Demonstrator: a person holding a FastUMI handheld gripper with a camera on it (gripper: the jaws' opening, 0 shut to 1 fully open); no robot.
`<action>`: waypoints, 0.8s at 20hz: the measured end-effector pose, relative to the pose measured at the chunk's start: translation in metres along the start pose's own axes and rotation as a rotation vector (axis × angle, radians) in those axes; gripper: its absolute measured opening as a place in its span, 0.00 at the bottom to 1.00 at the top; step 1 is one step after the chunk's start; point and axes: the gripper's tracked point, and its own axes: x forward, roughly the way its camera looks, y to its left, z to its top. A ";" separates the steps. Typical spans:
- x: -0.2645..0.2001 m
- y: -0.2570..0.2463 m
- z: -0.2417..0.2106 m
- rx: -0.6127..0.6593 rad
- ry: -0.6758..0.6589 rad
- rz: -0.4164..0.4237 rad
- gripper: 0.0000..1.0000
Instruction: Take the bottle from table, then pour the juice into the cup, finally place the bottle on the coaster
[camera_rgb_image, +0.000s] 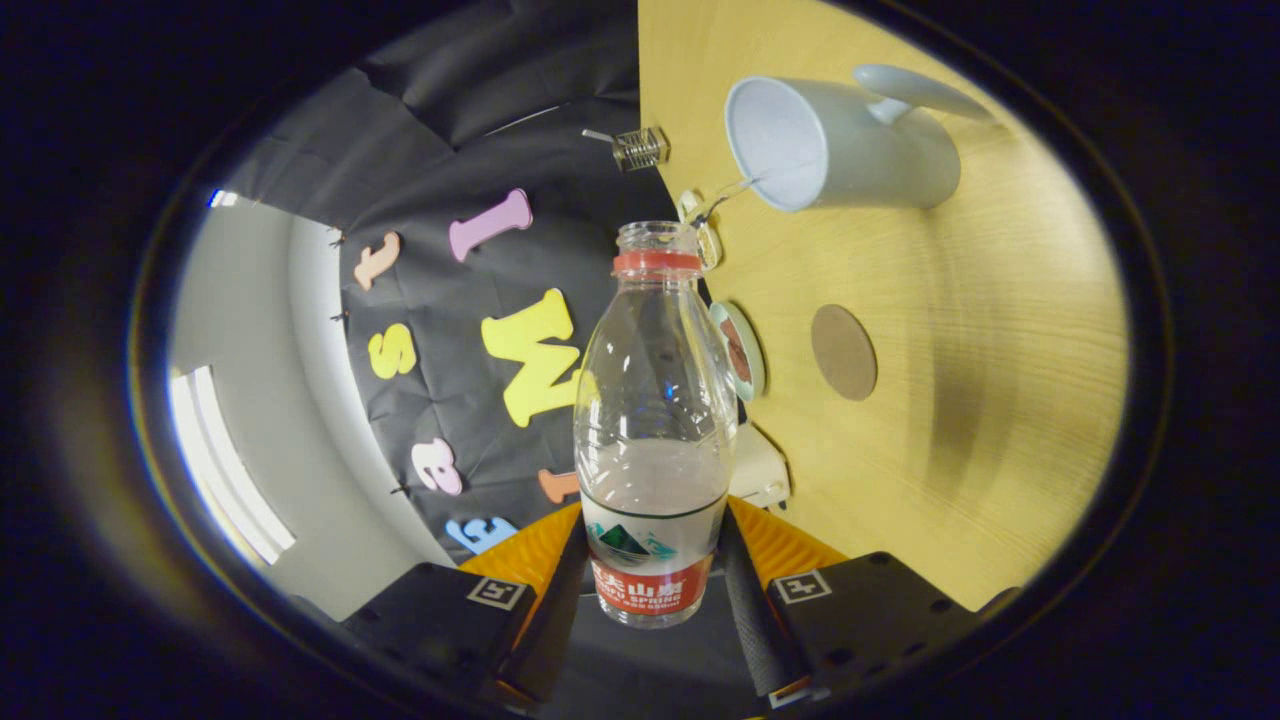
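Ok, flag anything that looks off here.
Nothing is spilled or broken. The claw is shut on the capless bottle, which looks nearly empty. The table appears rotated because the camera is rolled. The cup stands on it, the coaster bare.

On the clear plastic bottle, clamped between the tongs, a red band of small white print is carried beneath a green mountain emblem. A square black-and-white marker is borne on each finger's base.
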 end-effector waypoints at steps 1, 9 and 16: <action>0.002 0.001 -0.001 0.006 0.000 0.001 0.75; 0.001 0.009 0.002 0.046 -0.004 0.014 0.75; 0.003 0.018 0.001 0.097 -0.006 0.040 0.75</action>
